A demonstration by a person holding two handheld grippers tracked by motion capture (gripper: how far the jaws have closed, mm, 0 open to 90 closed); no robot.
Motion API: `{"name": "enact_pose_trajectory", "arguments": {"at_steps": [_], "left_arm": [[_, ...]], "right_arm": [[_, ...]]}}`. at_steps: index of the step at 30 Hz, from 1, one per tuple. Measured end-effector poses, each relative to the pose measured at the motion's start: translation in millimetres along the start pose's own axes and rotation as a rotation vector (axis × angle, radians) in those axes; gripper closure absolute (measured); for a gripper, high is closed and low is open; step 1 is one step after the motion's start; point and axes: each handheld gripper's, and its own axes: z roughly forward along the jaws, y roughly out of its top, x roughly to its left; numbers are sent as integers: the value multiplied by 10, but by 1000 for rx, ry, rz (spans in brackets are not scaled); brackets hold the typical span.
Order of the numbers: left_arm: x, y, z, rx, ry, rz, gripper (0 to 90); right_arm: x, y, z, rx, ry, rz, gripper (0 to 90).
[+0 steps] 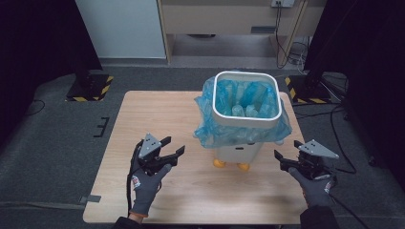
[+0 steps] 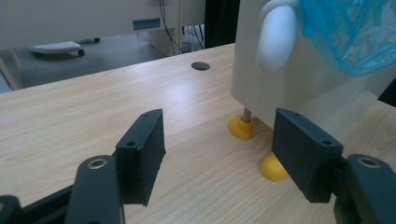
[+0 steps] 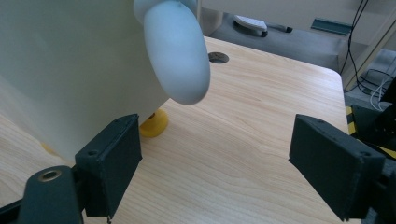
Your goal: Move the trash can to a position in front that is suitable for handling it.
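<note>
Blue plastic lines the white bin [image 1: 239,151] that stands on the wooden table [image 1: 143,114], toward its far right part, with the bag [image 1: 210,121] folded out over the rim and hanging down the sides in loose crumpled folds. The bin rests on small yellow feet [image 1: 219,163], two of which show at its near edge in the high view. It sits between the two tongs and a little farther from the person than either. The left gripper [image 1: 174,146] is held over the table to the left of the bin, near it but apart, its jaws pointing to the right toward the bin's lower half; they stand parted with nothing between them. In the left gripper view the jaws frame bare wood, with the bin's pale wall [image 2: 289,88] just ahead, a rounded white knob [image 2: 276,37] on its side, the blue bag [image 2: 345,32] drooping at upper right, and two yellow feet [image 2: 241,127] below, one partly behind the right jaw. The right gripper [image 1: 286,155] is held at the table's right edge, just right of the bin and clear of it, jaws spread wide and empty, pointing left toward the bin. In the right gripper view the bin wall [image 3: 70,70] rises close beyond the left jaw, a white knob [image 3: 180,56] juts from it above the gap, and one yellow foot [image 3: 155,123] shows beneath. A round hole [image 3: 218,57] is cut in the tabletop beyond.
</note>
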Motion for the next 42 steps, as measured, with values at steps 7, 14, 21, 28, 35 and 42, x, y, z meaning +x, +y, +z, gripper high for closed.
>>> {"name": "enact_pose_trajectory", "arguments": {"at_steps": [7,14,21,28,35,42], "left_arm": [[-69,116,159,-10,-10,10,352],[-119,160,242,-6,-18,25,363],[-179,233,320,-5,-26,51,402],[-209,275,382,-6,-26,59,463],[-248,308,415,5,-45,51,572],[-284,342,424,16,-52,77,641]], "right_arm": [[0,80,6,-22,8,-7,241],[17,115,25,-32,31,-12,324],[25,156,62,-43,60,-8,431],[23,180,74,-62,79,6,500],[43,198,106,-74,102,12,585],[50,209,111,-80,107,10,605]]}}
